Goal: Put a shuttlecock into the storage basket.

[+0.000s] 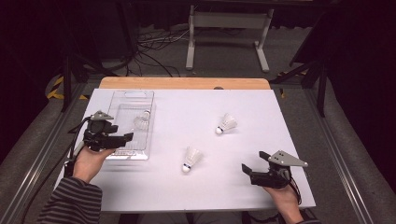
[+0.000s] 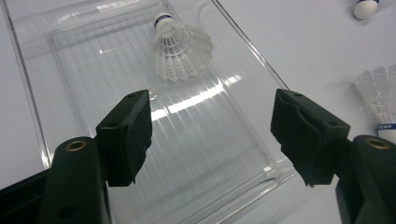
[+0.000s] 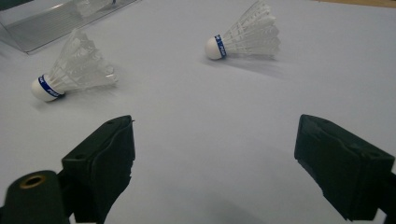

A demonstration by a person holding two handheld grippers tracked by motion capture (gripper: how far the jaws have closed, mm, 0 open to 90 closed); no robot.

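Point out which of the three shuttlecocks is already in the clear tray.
The shuttlecock by the left gripper lies inside the clear tray. The other two lie on the bare white table, outside it.

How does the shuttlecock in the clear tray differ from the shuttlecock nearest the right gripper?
The shuttlecock in the tray lies inside the clear tray, below the left gripper; the near shuttlecock lies on the bare white table. In the high view the tray one's cork points away from the person, while the near one's cork points toward the person. Both are white with a blue band at the cork, and neither is held.
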